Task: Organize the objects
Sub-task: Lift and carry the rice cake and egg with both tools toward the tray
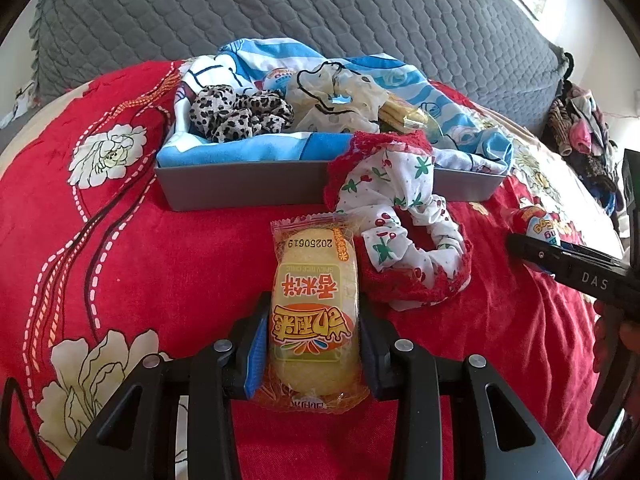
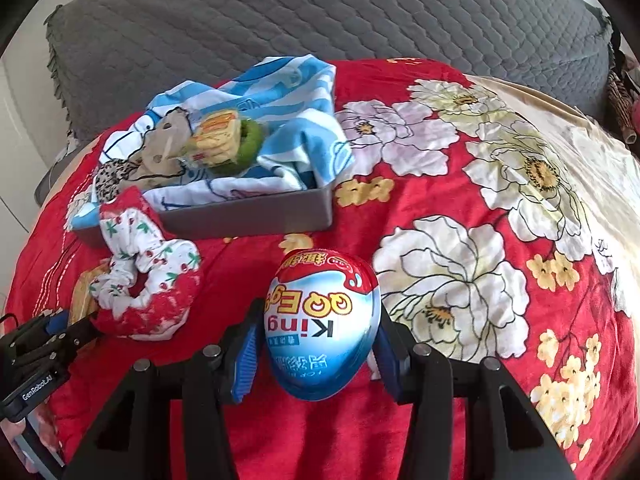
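Scrunchie before tray, right of cracker.

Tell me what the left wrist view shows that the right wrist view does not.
Only the left wrist view shows the leopard scrunchie in the grey tray and the rice cracker packet clamped in the left claw. Only the right wrist view shows the large white flowers on the bedspread. Both show the tray, the cherry scrunchie and the toy egg in the right claw.
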Tool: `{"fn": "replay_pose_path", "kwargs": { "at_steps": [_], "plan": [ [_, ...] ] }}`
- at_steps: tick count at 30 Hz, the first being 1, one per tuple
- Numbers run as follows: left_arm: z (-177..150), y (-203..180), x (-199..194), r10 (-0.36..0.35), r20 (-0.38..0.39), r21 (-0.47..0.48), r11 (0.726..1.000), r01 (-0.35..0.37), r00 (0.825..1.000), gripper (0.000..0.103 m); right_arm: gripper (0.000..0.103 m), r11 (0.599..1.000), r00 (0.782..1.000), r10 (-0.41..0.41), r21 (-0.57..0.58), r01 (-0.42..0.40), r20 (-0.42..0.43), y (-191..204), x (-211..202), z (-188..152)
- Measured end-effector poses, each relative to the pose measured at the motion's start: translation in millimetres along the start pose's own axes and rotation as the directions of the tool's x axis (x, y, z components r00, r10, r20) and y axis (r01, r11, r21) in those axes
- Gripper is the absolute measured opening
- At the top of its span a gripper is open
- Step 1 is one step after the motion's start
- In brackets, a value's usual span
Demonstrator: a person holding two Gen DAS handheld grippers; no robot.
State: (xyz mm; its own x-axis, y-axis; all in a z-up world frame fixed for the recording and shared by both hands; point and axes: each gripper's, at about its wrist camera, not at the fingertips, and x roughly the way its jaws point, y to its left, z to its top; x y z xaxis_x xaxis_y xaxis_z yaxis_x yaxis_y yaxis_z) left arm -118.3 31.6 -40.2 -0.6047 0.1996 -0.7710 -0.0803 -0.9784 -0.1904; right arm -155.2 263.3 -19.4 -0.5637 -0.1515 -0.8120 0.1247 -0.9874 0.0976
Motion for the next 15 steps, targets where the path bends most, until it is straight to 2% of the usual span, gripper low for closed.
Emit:
{"fn": "replay_pose_path", "kwargs": {
  "at_steps": [15],
  "plan": [
    [2, -2, -15, 0.010, 0.018, 0.010, 1.000, -0.011, 1.000, 0.040, 0.050, 0.997, 0.999, 0.043, -0.060, -0.044, -0.013, 26, -11, -9]
  ]
}}
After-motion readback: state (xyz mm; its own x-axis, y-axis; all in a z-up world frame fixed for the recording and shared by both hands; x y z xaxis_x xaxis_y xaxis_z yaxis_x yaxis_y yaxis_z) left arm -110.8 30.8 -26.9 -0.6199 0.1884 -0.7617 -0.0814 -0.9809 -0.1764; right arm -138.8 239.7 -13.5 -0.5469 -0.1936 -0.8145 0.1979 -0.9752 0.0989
